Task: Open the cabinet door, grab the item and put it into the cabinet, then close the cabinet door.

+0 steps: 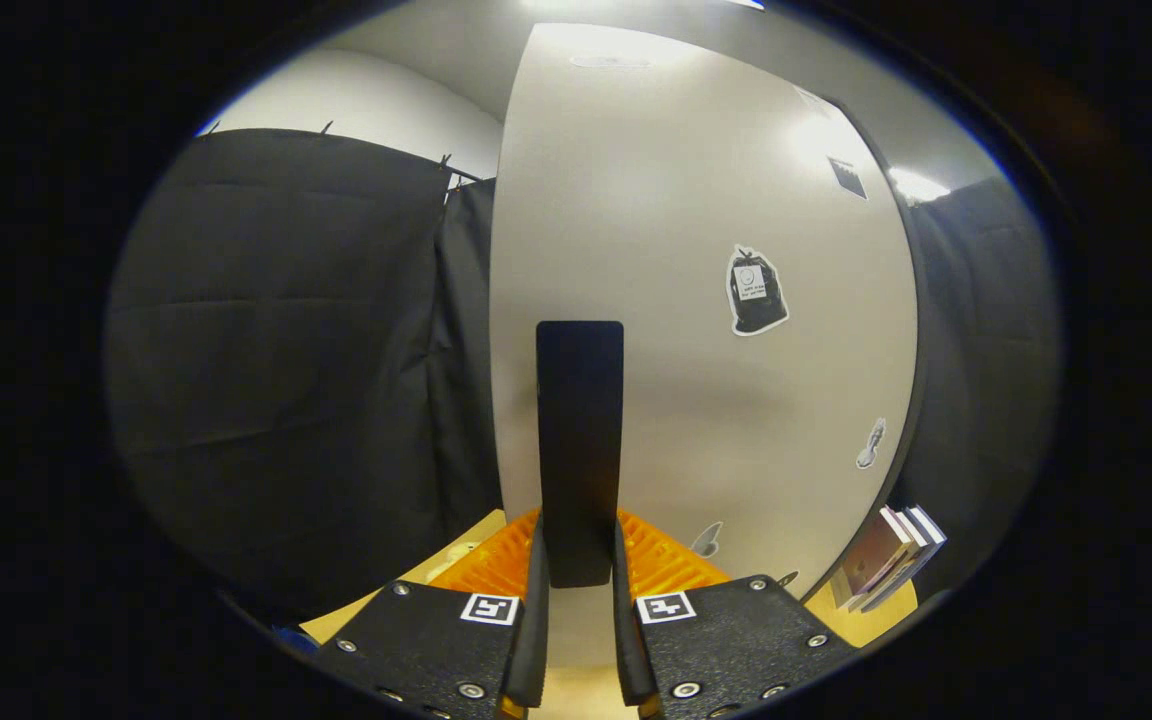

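A pale grey cabinet door point(696, 300) stands right in front of me, with a few stickers on its face. A tall black bar handle point(579, 440) runs upright on the door near its left edge. My gripper point(576, 590) has its two fingers closed around the lower end of this handle, one pressing on each side. Which way the door stands, open or closed, cannot be told from here.
Black cloth point(286, 360) hangs to the left of the door and more of it to the right. A stack of books point(891, 555) leans on the wooden table top point(871, 625) beyond the door's lower right corner.
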Demonstrator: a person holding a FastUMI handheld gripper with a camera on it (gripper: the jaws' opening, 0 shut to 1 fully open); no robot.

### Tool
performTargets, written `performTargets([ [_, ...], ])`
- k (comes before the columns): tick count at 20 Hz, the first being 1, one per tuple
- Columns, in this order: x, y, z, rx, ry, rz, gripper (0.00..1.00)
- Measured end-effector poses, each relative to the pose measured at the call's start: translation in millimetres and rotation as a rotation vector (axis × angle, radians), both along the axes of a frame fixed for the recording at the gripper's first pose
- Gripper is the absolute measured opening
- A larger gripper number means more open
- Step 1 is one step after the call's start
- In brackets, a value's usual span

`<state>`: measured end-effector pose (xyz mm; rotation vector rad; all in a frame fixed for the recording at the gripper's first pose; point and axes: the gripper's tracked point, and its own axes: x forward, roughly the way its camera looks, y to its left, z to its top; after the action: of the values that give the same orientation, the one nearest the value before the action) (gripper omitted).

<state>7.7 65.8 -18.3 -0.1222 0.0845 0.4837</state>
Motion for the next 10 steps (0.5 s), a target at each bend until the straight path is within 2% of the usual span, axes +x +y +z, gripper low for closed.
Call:
performTargets([
  [6,-35.4,-41.8,0.1,-0.015,0.028,0.162,0.29],
  [10,-58.7,-77.8,1.9,-0.023,0.047,0.224,0.29],
])
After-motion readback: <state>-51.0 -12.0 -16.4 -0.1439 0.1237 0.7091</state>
